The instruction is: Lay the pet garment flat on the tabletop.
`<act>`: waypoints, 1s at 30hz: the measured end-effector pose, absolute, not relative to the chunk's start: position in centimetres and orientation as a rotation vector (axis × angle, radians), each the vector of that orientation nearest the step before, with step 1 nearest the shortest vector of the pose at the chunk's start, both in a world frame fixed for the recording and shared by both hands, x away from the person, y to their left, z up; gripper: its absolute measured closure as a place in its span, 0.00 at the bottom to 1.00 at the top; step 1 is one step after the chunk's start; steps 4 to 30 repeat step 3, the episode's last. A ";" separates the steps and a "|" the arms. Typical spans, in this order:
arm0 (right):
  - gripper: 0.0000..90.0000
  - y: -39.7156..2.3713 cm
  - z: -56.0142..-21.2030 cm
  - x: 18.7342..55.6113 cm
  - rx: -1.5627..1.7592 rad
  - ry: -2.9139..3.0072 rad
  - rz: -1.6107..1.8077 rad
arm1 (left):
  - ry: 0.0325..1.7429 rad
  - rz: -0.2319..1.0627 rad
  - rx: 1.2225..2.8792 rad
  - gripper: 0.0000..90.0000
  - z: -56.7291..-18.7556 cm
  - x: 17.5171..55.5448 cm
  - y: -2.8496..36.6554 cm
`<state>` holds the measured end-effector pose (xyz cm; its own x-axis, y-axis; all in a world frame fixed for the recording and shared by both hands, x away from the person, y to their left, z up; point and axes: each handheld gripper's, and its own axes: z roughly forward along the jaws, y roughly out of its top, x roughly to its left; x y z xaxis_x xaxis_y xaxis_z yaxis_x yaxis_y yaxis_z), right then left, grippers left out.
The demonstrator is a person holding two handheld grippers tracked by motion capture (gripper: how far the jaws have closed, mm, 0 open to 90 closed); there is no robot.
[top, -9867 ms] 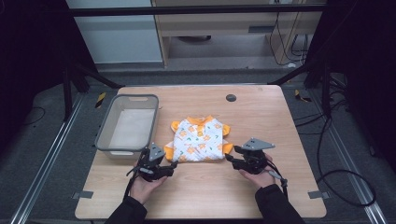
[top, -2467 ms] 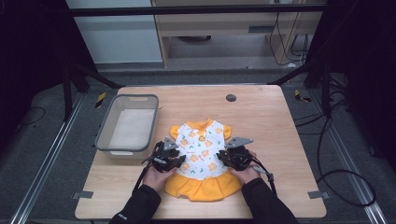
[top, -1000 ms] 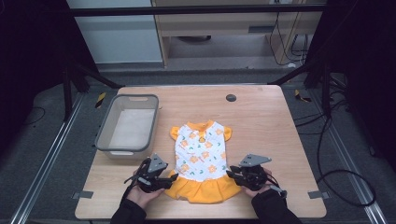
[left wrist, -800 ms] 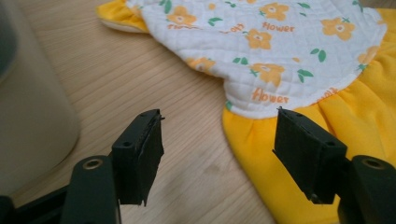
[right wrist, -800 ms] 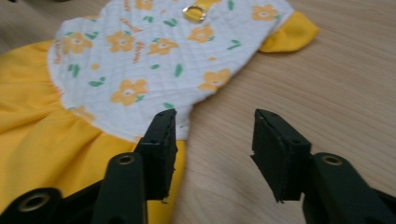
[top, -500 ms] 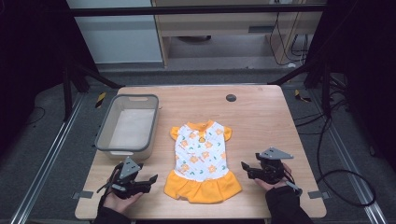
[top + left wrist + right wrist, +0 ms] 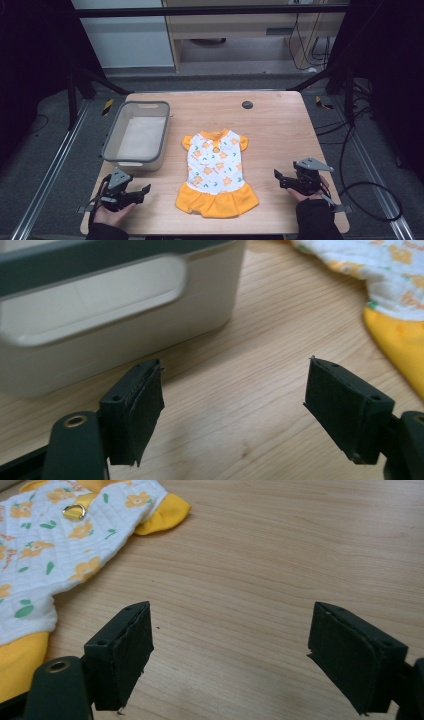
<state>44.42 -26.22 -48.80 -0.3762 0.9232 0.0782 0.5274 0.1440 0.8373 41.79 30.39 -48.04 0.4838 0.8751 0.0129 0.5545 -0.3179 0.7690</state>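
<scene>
Desk (image 7: 280, 130), wooden. Grey bin (image 7: 136, 135) left of the dress, near it, not touching. Dress (image 7: 216, 172) lies flat, spread mid-desk, orange hem toward me. My left gripper (image 7: 135, 194) left of the hem, fingers wide, empty. My right gripper (image 7: 283, 180) right of the dress, fingers wide, empty.

Bin (image 7: 136, 134) blocks left; bare table (image 7: 280, 130) right of dress (image 7: 216, 170).

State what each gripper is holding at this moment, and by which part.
Nothing is held. The left gripper and the right gripper are both open over bare table, apart from the dress.
</scene>
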 end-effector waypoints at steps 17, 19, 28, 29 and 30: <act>0.19 -26.4 -48.8 44.4 1.389 1.964 1.131 | 1.200 0.574 2.004 0.25 -48.2 42.0 31.0; 0.19 -26.4 -48.8 44.4 1.389 1.964 1.131 | 1.200 0.574 2.004 0.25 -48.2 42.0 31.0; 0.19 -26.4 -48.8 44.4 1.389 1.964 1.131 | 1.200 0.574 2.004 0.25 -48.2 42.0 31.0; 0.19 -26.4 -48.8 44.4 1.389 1.964 1.131 | 1.200 0.574 2.004 0.25 -48.2 42.0 31.0; 0.19 -26.4 -48.8 44.4 1.389 1.964 1.131 | 1.200 0.574 2.004 0.25 -48.2 42.0 31.0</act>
